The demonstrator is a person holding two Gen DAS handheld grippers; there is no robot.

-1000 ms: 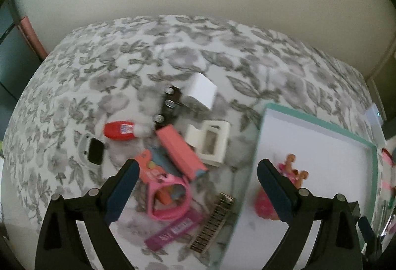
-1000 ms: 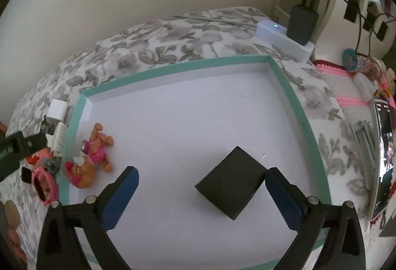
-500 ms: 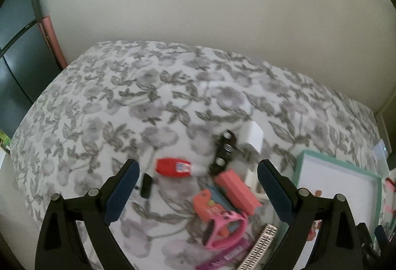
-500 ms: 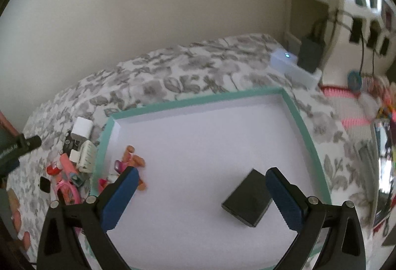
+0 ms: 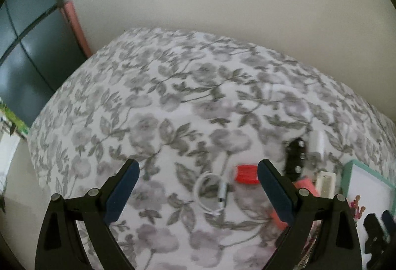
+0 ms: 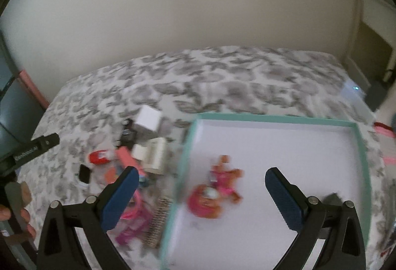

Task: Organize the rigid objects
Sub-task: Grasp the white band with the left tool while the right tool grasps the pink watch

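Both tongs, left [image 5: 196, 179] and right [image 6: 200, 186], are spread wide with nothing between their fingers.

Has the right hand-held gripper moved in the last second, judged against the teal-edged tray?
Yes. The right hand-held gripper has pulled back and swung left: the tray now sits lower right in its view, and the doll lies between the fingers.

Both grippers, left gripper [image 5: 196, 171] and right gripper [image 6: 201, 179], are black plastic frames with silver screws, and dark blue textured finger pads [image 6: 284, 198].
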